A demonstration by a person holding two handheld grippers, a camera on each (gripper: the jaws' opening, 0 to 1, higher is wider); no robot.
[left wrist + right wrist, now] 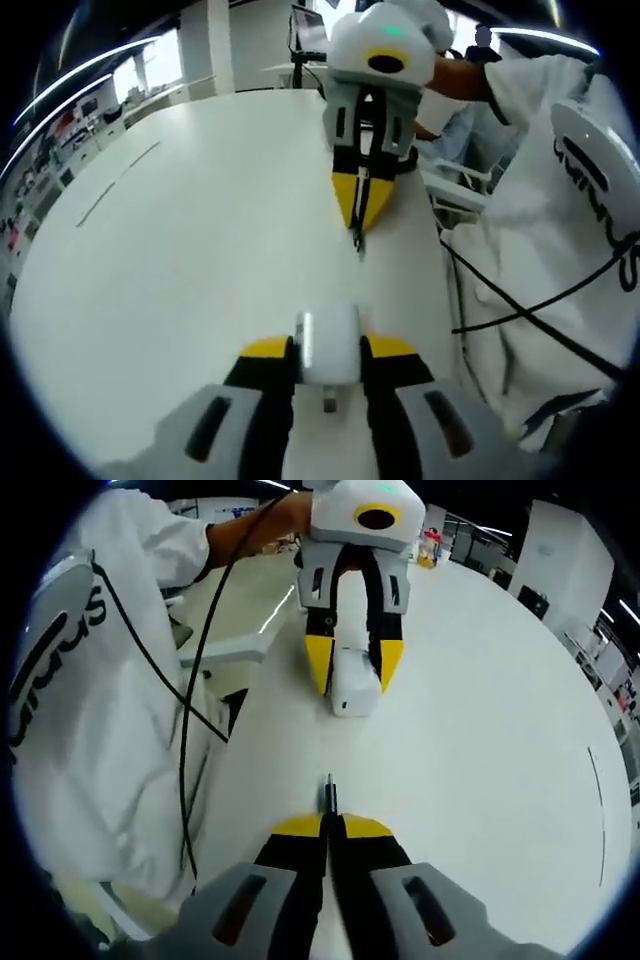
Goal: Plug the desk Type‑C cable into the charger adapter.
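Left gripper (328, 352) clamps the white charger (329, 345) above the white table (180, 250); right gripper (331, 823) pinches the cable plug (330, 792) tight, pointed at charger, small gap between.

Both grippers wear the same kit: grey bodies with dark slots, black jaws tipped in bright yellow, on the left gripper (328, 352) and the right gripper (331, 823) alike. Each carries a white rounded housing with a green light. The person's white shirt (95, 710) has dark lettering, thin black cables (185, 740) trailing across it.
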